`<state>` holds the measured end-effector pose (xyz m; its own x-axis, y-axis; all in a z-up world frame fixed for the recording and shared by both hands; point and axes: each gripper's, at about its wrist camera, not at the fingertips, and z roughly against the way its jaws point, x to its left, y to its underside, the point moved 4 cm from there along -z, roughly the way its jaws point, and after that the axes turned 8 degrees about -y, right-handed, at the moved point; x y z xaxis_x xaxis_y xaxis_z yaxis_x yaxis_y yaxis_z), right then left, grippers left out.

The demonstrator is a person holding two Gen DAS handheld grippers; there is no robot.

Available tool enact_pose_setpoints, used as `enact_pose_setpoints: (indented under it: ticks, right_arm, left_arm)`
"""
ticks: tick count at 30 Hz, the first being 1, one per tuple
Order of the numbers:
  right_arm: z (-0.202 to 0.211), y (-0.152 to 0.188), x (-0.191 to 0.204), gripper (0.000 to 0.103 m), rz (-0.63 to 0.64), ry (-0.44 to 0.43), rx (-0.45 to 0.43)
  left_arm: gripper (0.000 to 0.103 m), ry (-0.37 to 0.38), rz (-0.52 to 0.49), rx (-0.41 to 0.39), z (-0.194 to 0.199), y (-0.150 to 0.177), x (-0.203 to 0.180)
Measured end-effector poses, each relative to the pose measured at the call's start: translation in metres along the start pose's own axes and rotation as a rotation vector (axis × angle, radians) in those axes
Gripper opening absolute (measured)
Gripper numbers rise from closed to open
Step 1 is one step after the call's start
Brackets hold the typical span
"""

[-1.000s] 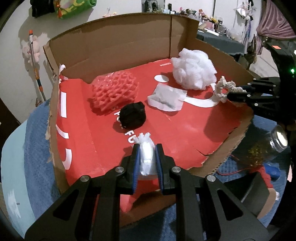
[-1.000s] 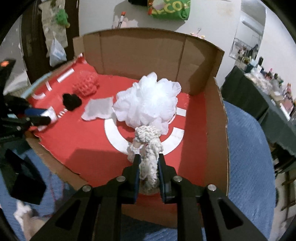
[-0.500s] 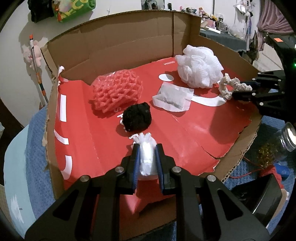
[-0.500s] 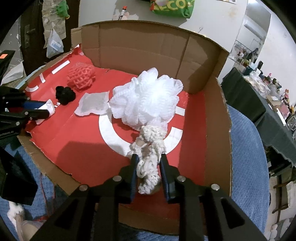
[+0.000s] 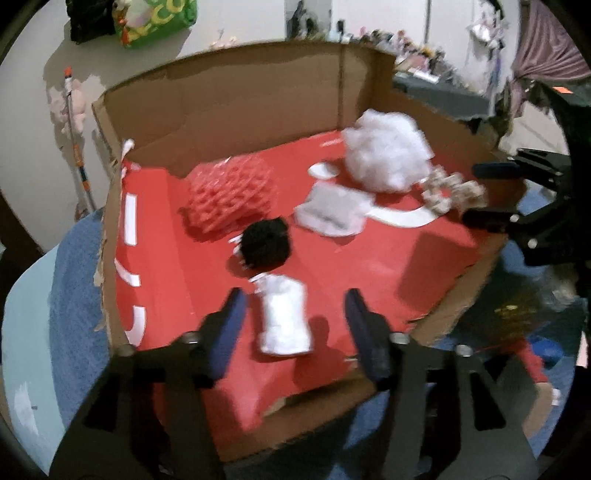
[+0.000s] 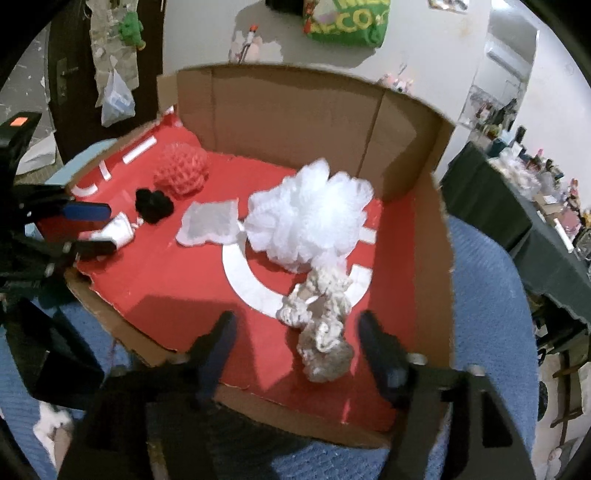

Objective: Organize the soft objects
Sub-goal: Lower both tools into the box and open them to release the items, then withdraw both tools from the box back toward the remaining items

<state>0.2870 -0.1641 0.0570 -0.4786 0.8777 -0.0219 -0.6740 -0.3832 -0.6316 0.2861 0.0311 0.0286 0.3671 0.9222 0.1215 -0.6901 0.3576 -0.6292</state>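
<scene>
A cardboard box [image 5: 229, 107] with a red floor holds the soft things. My left gripper [image 5: 293, 306] has its jaws opening around a small white cloth bundle [image 5: 284, 314], which lies free on the red floor between them. My right gripper [image 6: 295, 328] is opening too, and a cream crocheted piece [image 6: 323, 325] rests loose between its fingers. Farther in lie a black pompom [image 5: 266, 243], a red mesh sponge [image 5: 231, 195], a flat white pad [image 5: 332, 210] and a white bath pouf [image 6: 306, 221]. Each gripper shows in the other's view: the right gripper [image 5: 491, 192], the left gripper [image 6: 92, 229].
The box sits on a blue towel-like cover [image 6: 484, 288]. Its back and side walls stand tall; the front edge [image 6: 295, 417] is low and torn. A dark cluttered table [image 6: 517, 206] stands to the right, and a green bag [image 6: 345, 18] hangs on the wall.
Both grippers went from shut to open. The white bundle dropped from the left jaws onto the red floor, and the crocheted piece slumped out of the right jaws.
</scene>
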Motion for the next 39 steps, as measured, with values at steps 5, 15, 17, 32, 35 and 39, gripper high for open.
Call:
enact_pose_setpoints:
  ticks: [5, 15, 17, 32, 35, 39]
  right_arm:
    - [0.030, -0.003, 0.000, 0.084, -0.034, -0.018, -0.078]
    - [0.104, 0.004, 0.024, 0.100, -0.034, -0.016, -0.270]
    - [0.120, 0.009, 0.031, 0.101, -0.028, -0.009, -0.313]
    - [0.185, 0.088, 0.066, 0.103, -0.089, -0.012, -0.474]
    - [0.188, 0.103, 0.071, 0.103, -0.092, 0.016, -0.490]
    - [0.185, 0.119, 0.077, 0.103, -0.103, 0.000, -0.475]
  left_arm:
    - [0.065, -0.044, -0.014, -0.045, 0.017, -0.002, -0.007]
    - [0.071, -0.037, 0.058, -0.169, 0.083, 0.004, -0.023]
    - [0.074, -0.036, 0.069, -0.209, 0.101, 0.008, -0.029]
    - [0.085, -0.020, 0.180, -0.393, 0.188, 0.059, -0.077]
    - [0.085, -0.026, 0.191, -0.396, 0.190, 0.073, -0.088]
    - [0.085, -0.034, 0.197, -0.389, 0.189, 0.091, -0.098]
